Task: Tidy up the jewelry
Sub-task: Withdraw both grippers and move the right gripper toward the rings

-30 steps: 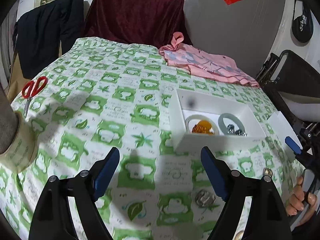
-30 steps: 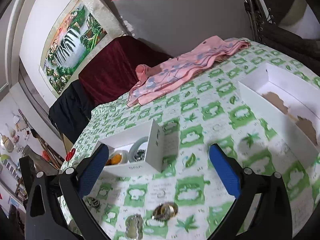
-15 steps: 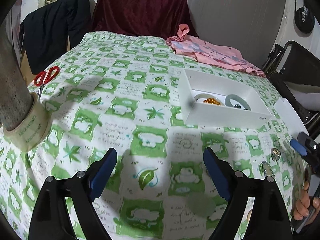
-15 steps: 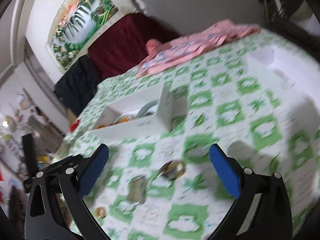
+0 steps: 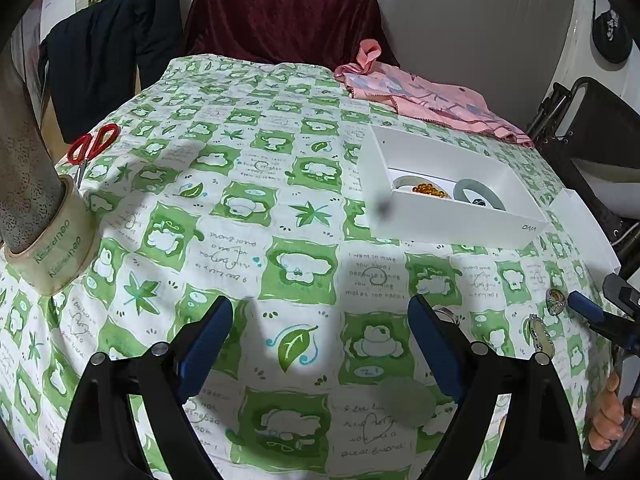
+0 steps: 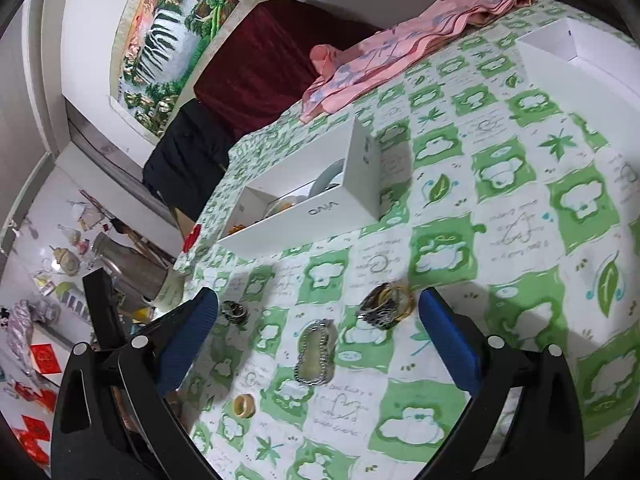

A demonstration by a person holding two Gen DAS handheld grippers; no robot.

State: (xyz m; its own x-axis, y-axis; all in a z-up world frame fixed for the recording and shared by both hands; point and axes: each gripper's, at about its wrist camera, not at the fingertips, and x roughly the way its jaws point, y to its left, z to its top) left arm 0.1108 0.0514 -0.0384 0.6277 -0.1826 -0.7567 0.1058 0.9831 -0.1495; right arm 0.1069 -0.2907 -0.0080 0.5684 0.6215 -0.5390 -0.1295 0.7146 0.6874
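A white box (image 5: 452, 222) on the green patterned cloth holds an amber bead bracelet (image 5: 430, 190), a grey-green bangle (image 5: 480, 197) and a pale bangle; it also shows in the right wrist view (image 6: 320, 216). Loose on the cloth lie a chunky ring (image 6: 386, 306), an oval chain-rimmed pendant (image 6: 314, 354), a dark ring (image 6: 234, 312) and a yellow ring (image 6: 244, 406). My right gripper (image 6: 318, 334) is open and empty, low over the pendant and chunky ring. My left gripper (image 5: 320, 340) is open and empty over bare cloth, left of the loose pieces.
A tape roll (image 5: 52, 256) around a grey post and red scissors (image 5: 92, 146) sit at the table's left. A pink cloth (image 5: 424, 96) lies at the back. A white box lid (image 6: 576, 64) sits right of the box. Dark garments hang behind the table.
Both grippers drew back toward the table's near edge. The right gripper swung down over the loose jewelry. Both stayed open and empty.
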